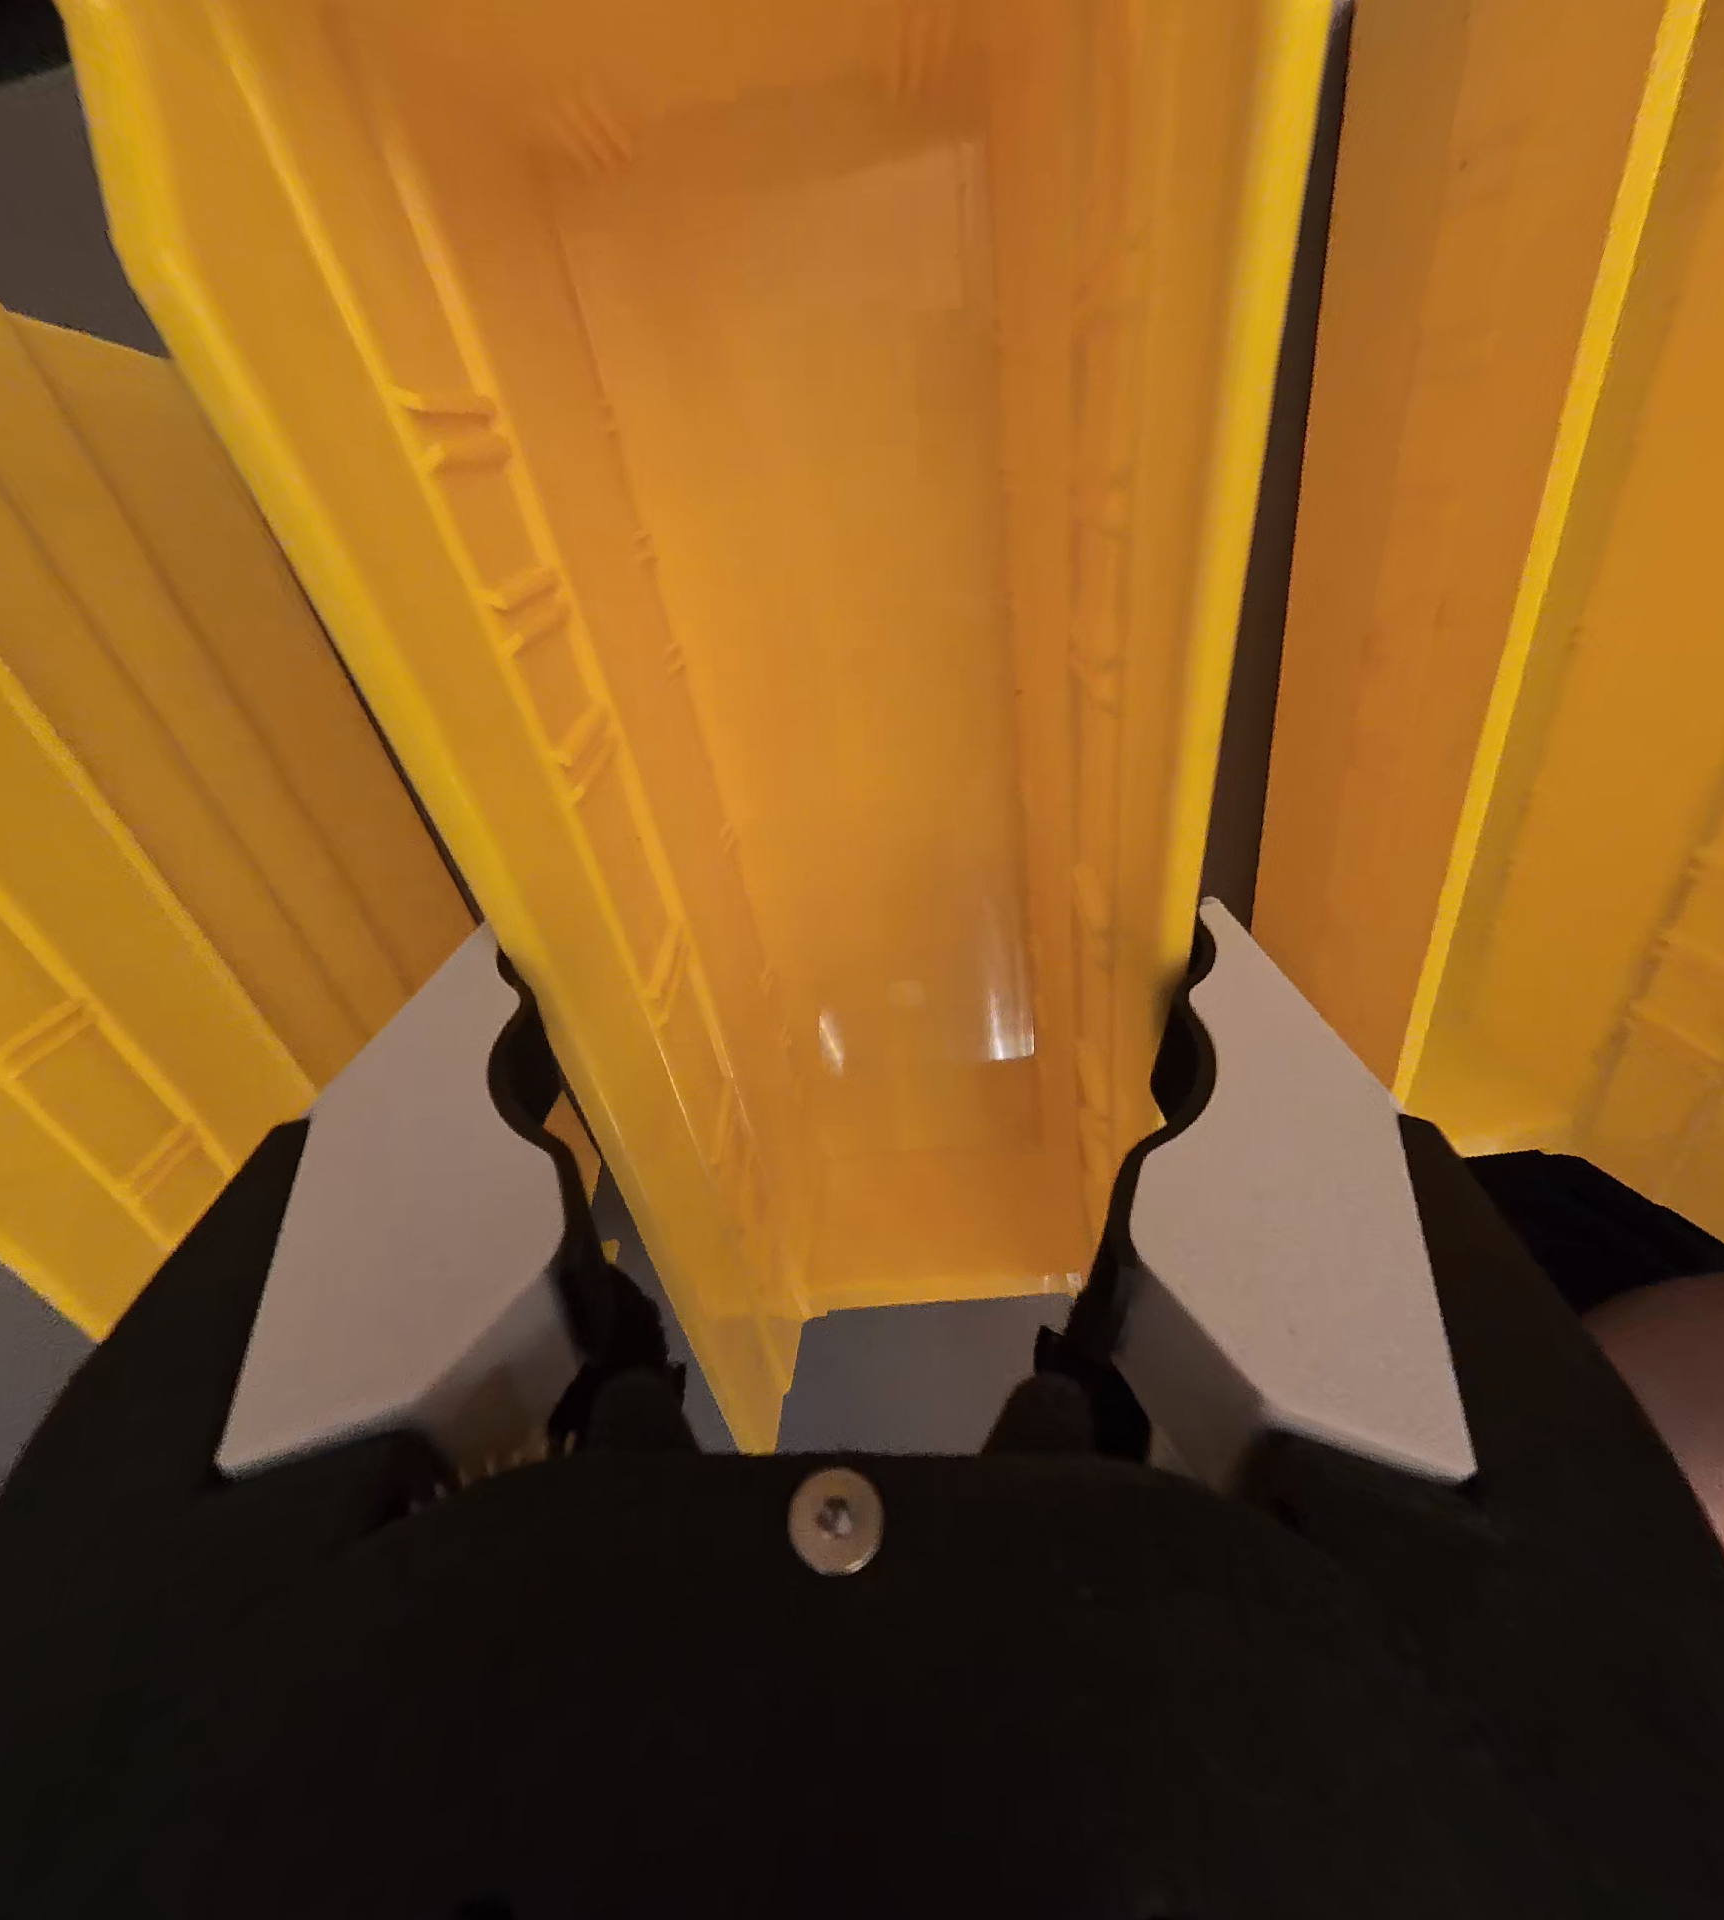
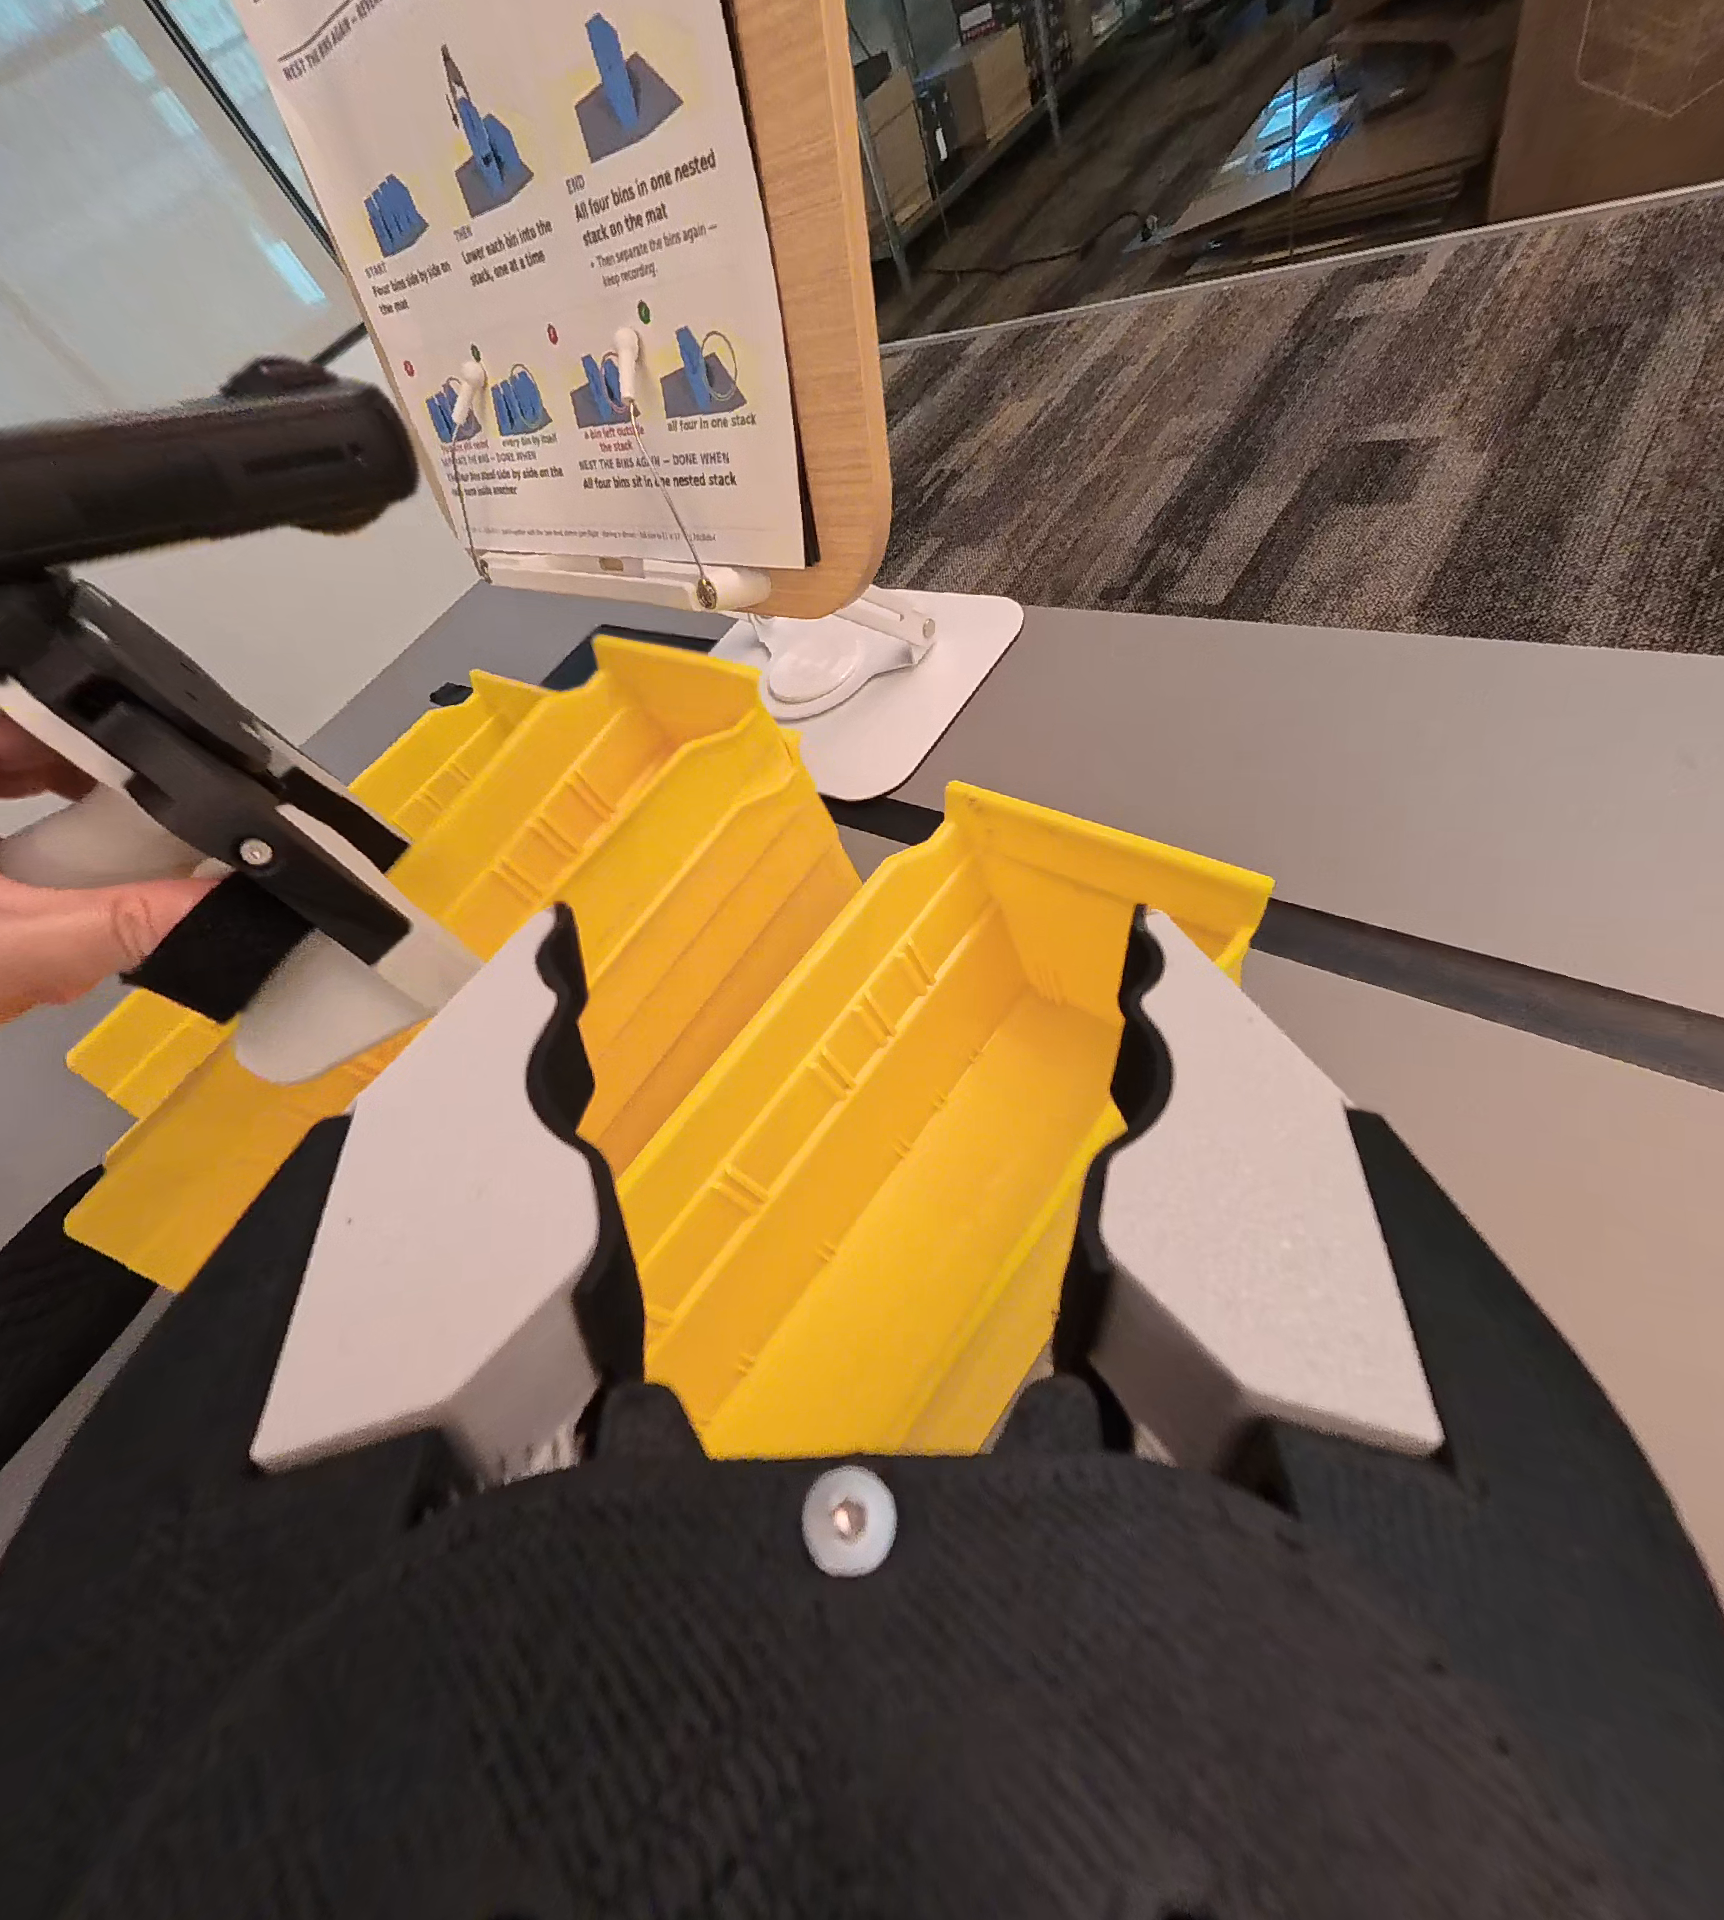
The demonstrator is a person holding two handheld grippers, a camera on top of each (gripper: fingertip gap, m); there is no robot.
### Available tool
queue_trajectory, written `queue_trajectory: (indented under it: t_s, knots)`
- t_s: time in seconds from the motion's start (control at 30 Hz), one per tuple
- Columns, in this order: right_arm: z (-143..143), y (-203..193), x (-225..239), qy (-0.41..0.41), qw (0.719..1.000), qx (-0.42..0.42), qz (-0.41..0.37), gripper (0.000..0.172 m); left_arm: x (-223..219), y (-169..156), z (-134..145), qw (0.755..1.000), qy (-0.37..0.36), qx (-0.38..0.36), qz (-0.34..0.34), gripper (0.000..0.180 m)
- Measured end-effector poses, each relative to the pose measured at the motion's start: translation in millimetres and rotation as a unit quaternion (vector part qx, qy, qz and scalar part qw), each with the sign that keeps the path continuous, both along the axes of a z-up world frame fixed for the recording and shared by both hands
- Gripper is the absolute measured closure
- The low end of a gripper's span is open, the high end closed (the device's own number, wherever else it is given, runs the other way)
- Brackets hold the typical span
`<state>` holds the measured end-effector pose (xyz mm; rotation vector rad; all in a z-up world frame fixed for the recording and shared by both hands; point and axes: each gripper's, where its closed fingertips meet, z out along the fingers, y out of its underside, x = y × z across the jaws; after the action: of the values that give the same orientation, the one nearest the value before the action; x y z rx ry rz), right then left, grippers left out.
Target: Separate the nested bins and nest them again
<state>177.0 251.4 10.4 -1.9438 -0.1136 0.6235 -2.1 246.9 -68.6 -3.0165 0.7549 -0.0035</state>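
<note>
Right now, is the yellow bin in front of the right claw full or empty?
Empty. The right wrist view looks straight into the yellow bin: only its bare ribbed walls and floor show, nothing inside.

Each gripper, left (image 1: 842,1029) and right (image 2: 842,1039), has a matte black textured body, two pale grey wedge-shaped fingers (image 2: 442,1195) lined with wavy black pads, and one silver screw (image 2: 847,1519) at centre. A black strap (image 2: 214,961) wraps the left gripper's white handle

Three yellow bins (image 2: 899,1122), two claws (image 2: 842,1039), one instruction stand (image 2: 629,312)
</note>
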Motion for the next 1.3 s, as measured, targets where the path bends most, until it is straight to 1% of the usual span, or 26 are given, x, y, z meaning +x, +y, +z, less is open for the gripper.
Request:
queue_trajectory:
  t_s: [0.23,0.37,0.47,0.57,0.73,0.83,0.9,0.97,1.07,1.17,1.23,1.3]
  knots:
    - [-1,0,1,0.001,1.000,-0.002,0.000,0.068,-8,-5,12,1.000,0.008,-0.014,0.009,0.061]
    - [-1,0,1,0.002,1.000,-0.001,-0.001,0.068,-10,-7,21,1.000,0.021,-0.009,0.000,0.061]
    - [-2,0,1,-0.001,1.000,-0.003,-0.001,0.068,-15,-15,33,0.999,0.037,-0.022,-0.010,0.061]
    - [-4,1,2,-0.001,1.000,-0.005,-0.002,0.068,-20,-19,53,0.999,0.038,-0.024,-0.017,0.063]
    - [-9,3,3,-0.006,1.000,-0.013,-0.005,0.068,-22,-18,106,0.999,-0.025,0.006,-0.024,0.063]
    - [-11,2,5,-0.010,1.000,-0.016,-0.006,0.068,-37,-21,139,0.998,-0.054,0.014,-0.032,0.063]
    - [-12,3,6,-0.010,1.000,-0.017,-0.009,0.068,-60,-18,159,0.997,-0.067,0.024,-0.024,0.062]
    - [-13,3,7,-0.011,1.000,-0.019,-0.010,0.068,-92,-10,175,0.997,-0.066,0.039,-0.008,0.062]
    - [-17,5,7,-0.020,0.999,-0.026,-0.012,0.068,-148,5,185,0.997,-0.051,0.060,0.019,0.062]
    - [-23,6,6,-0.033,0.999,-0.036,-0.012,0.068,-205,17,173,0.996,-0.032,0.067,0.049,0.062]
    - [-26,6,7,-0.041,0.998,-0.039,-0.014,0.068,-239,24,154,0.995,-0.025,0.061,0.068,0.062]
    - [-27,7,7,-0.049,0.998,-0.040,-0.017,0.068,-271,29,128,0.995,-0.016,0.045,0.086,0.063]
